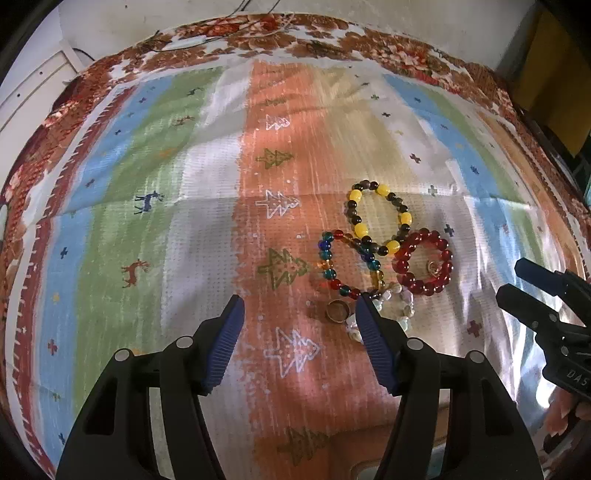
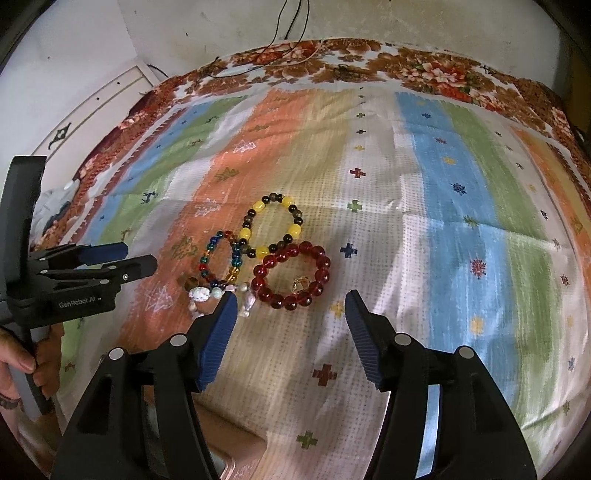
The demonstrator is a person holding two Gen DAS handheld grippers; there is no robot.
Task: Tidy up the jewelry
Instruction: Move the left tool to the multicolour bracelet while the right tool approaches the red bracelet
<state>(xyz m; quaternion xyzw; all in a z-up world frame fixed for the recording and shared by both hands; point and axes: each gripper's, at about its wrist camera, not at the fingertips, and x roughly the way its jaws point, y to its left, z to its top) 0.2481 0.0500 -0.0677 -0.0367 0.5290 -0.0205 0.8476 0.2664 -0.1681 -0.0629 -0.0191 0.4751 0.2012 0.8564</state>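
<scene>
A pile of bead bracelets lies on the striped cloth: a yellow-and-dark one (image 1: 378,218) (image 2: 275,227), a red one (image 1: 424,263) (image 2: 291,275), a multicoloured one (image 1: 349,264) (image 2: 219,260) and a pale stone one (image 1: 395,306) (image 2: 221,293). A brown ring (image 1: 337,311) (image 2: 192,282) lies beside them. A small gold piece (image 1: 432,266) (image 2: 300,283) sits inside the red bracelet. My left gripper (image 1: 300,304) (image 2: 138,256) is open and empty, just before the ring. My right gripper (image 2: 290,301) (image 1: 511,278) is open and empty, just before the red bracelet.
The striped cloth (image 1: 184,221) (image 2: 443,221) lies over a floral bedspread (image 1: 295,37) (image 2: 424,62). A white wall with black cables (image 2: 291,22) stands behind. A white panel (image 2: 92,110) is at the far left.
</scene>
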